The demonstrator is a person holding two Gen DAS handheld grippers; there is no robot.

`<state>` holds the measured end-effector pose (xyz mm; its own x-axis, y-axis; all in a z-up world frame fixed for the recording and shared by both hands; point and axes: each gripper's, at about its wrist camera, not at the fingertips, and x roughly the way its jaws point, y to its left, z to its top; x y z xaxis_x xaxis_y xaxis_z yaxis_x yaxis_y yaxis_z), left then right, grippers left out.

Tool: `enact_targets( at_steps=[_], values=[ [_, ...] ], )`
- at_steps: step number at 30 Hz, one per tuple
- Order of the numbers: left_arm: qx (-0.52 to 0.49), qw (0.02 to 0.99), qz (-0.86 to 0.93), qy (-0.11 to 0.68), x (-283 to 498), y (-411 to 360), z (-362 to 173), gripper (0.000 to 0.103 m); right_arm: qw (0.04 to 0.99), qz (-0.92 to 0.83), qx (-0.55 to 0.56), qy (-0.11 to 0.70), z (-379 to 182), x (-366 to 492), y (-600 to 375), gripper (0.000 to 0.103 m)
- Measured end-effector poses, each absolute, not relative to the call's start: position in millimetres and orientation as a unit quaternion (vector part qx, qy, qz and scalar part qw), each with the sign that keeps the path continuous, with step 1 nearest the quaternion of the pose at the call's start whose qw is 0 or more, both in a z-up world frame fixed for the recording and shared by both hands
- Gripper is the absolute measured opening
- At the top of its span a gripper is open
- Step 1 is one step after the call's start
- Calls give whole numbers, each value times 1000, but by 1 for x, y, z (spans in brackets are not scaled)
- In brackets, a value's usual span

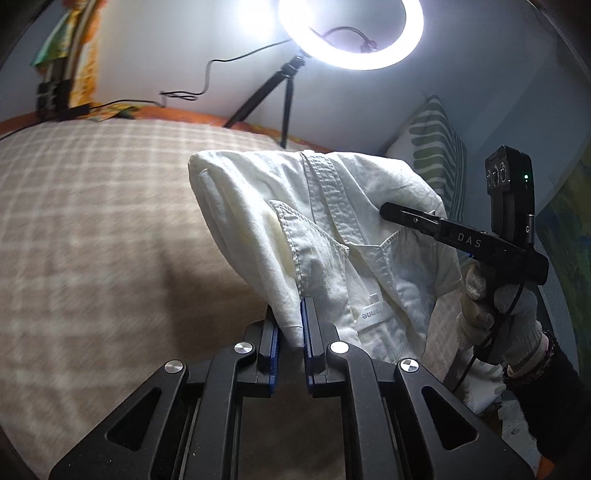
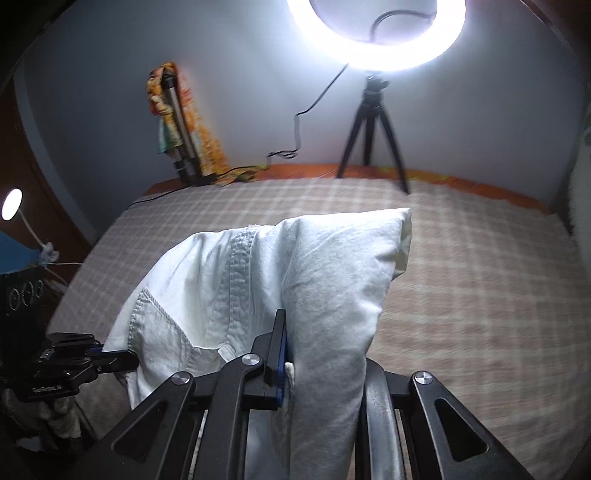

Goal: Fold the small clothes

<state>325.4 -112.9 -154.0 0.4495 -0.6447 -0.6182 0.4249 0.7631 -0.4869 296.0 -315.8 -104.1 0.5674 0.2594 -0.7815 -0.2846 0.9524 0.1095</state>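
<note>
A small white shirt is held up above the checked bed, stretched sideways between the left gripper and right gripper, both clamped on its edges.

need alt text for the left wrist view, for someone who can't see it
The left tool is shut on a fold of a small white cotton garment, lifted above a beige checked bedspread. The right tool, in a gloved hand, grips its far side, with a glowing ring light behind.

Shorts matt white cotton; bedcover woven check
</note>
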Motion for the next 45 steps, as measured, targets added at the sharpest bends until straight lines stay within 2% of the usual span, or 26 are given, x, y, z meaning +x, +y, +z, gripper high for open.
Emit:
enact_targets(
  at_steps=[11,23,35,43,45],
  values=[
    [-113,844,-333,406,399,-211,-153,9,909,48,-25,413,-96,354,-385,12],
    [-107,858,-311,395,443,-254,-159,9,913,-9,-88,399,-104,417,-399,12],
    [-94,836,-324,432,452,-283,-188,10,883,-50,-127,449,-143,432,-440,13],
    [-73,841,-319,430,465,-295,-186,13,867,-62,-145,472,-167,445,-450,13],
    [-66,842,-313,435,466,-300,-187,17,863,-66,-142,480,-169,447,-453,19]
  ],
)
